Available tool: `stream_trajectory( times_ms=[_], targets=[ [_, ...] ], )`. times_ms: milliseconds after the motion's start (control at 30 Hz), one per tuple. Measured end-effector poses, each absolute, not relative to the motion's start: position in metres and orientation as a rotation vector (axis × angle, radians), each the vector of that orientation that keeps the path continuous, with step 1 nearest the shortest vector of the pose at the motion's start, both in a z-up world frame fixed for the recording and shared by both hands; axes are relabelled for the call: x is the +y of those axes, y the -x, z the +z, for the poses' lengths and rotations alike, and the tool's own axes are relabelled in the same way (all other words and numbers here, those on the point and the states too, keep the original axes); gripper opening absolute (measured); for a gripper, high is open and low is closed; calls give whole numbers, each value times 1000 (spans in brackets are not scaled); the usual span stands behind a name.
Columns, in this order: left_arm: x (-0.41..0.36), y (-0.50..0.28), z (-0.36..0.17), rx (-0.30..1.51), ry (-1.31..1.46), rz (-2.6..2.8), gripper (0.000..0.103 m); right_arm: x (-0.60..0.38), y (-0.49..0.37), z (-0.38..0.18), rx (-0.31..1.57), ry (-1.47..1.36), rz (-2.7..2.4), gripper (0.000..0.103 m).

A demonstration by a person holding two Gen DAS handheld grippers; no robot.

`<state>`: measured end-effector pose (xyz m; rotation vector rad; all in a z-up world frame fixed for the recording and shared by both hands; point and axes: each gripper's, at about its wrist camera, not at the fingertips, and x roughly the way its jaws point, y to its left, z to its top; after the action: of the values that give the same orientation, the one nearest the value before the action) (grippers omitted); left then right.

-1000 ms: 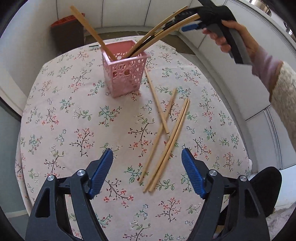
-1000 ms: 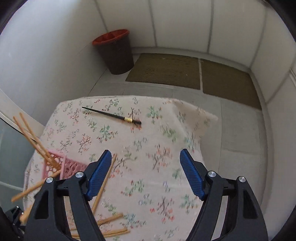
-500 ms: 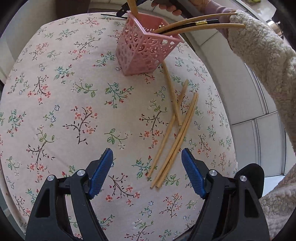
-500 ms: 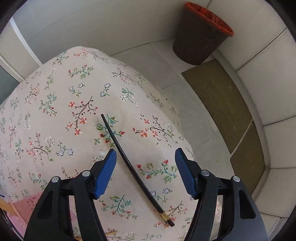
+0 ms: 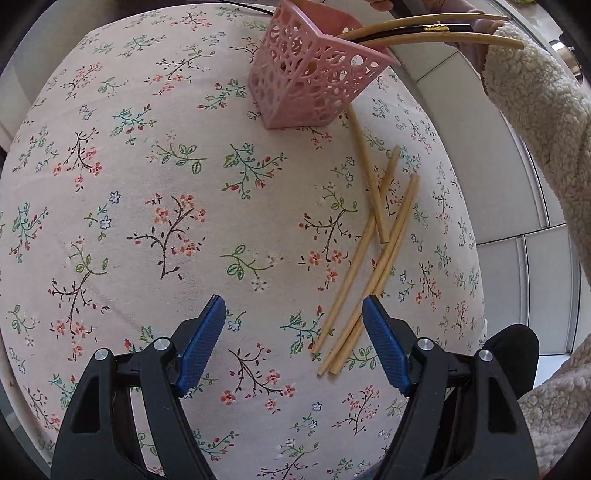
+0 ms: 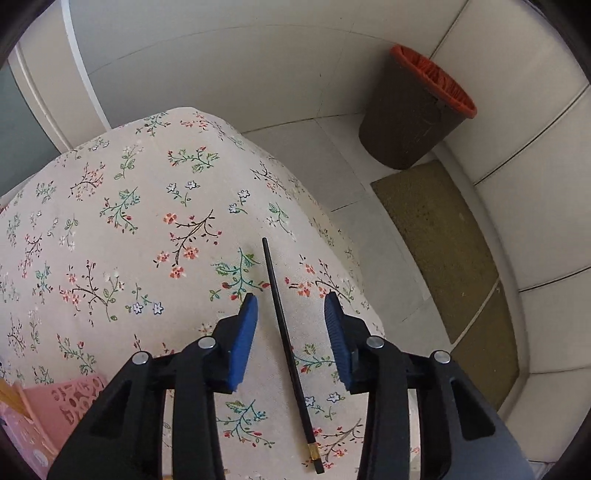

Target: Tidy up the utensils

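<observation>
A pink lattice holder [image 5: 314, 74] stands at the far side of the floral-cloth table [image 5: 147, 184] with several chopsticks [image 5: 424, 33] leaning out of it. Several loose wooden chopsticks [image 5: 373, 258] lie crossed to its right. My left gripper [image 5: 293, 343] is open and empty, low over the cloth, its right finger by their near ends. A black chopstick [image 6: 284, 332] with a gold band lies on the cloth in the right wrist view. My right gripper [image 6: 290, 325] is open, its fingers on either side of it. The holder's corner [image 6: 55, 413] shows at lower left.
A brown bin with an orange liner [image 6: 417, 110] stands on the floor beyond the table. Brown mats [image 6: 443, 251] lie by the wall. The table edge [image 6: 332, 240] drops off just right of the black chopstick. The sleeved right arm [image 5: 535, 129] reaches over the holder.
My right gripper has come down over the black chopstick and narrowed around it. My left gripper has moved forward and lower over the cloth, toward the loose wooden chopsticks.
</observation>
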<state>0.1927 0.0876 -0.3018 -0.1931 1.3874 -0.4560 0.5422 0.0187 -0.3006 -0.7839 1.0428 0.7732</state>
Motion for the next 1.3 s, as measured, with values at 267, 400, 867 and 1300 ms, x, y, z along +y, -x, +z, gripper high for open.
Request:
stream_trajectory(
  times_ms=[267, 400, 867, 1300],
  targets=[
    [85, -195, -304, 1395, 178, -423, 73, 19, -561, -333, 1238, 697, 782, 34],
    [87, -191, -296, 1373, 149, -390, 73, 6, -570, -330, 1277, 534, 783, 6],
    [70, -167, -227, 1163, 96, -369, 73, -94, -455, -157, 758, 279, 556, 5],
    [97, -140, -177, 1009, 254, -301, 72, -75, -296, -4, 536, 107, 456, 5]
  ],
)
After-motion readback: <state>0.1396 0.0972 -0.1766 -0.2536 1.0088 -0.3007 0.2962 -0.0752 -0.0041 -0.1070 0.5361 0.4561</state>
